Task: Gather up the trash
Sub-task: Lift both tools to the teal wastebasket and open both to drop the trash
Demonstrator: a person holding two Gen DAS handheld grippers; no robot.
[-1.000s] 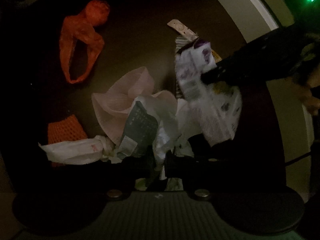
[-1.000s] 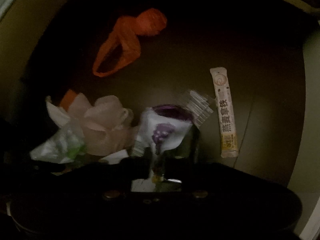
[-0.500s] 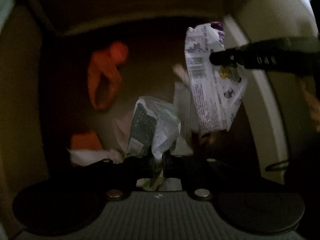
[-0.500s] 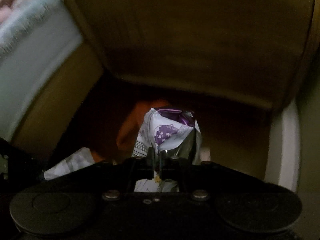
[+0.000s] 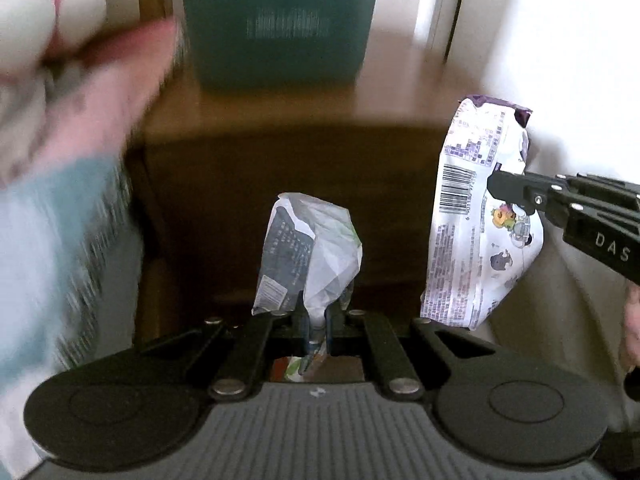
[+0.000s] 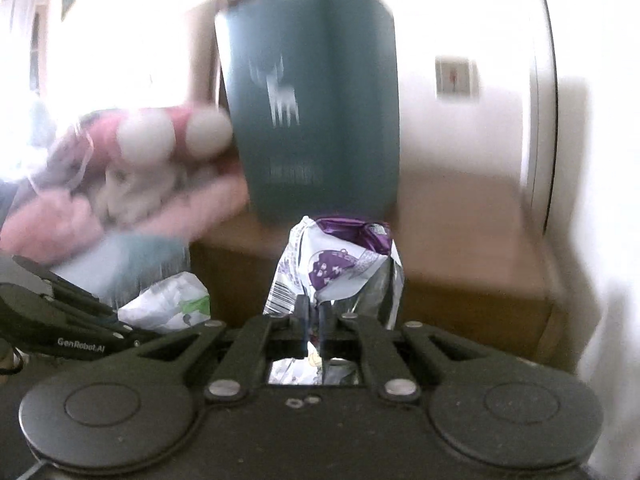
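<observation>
Wrappers hang clamped, a white-green one (image 5: 316, 248) in the left tongs (image 5: 316, 316) and a purple one (image 6: 340, 268) in the right tongs (image 6: 312, 316), before a teal box (image 5: 280, 20) on a wooden cabinet (image 5: 360, 200).

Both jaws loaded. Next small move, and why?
Probably carry both to a bin, none in view yet. Left gripper is shut on the green wrapper, right gripper on the purple wrapper; both hang clear, so neither can pick more.

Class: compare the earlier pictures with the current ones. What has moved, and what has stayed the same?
Both grippers have risen away from the dark surface and its litter. The left gripper carried up the white-green wrapper, the right gripper the purple-white packet. Both grips stayed shut; nothing was let go.
</observation>
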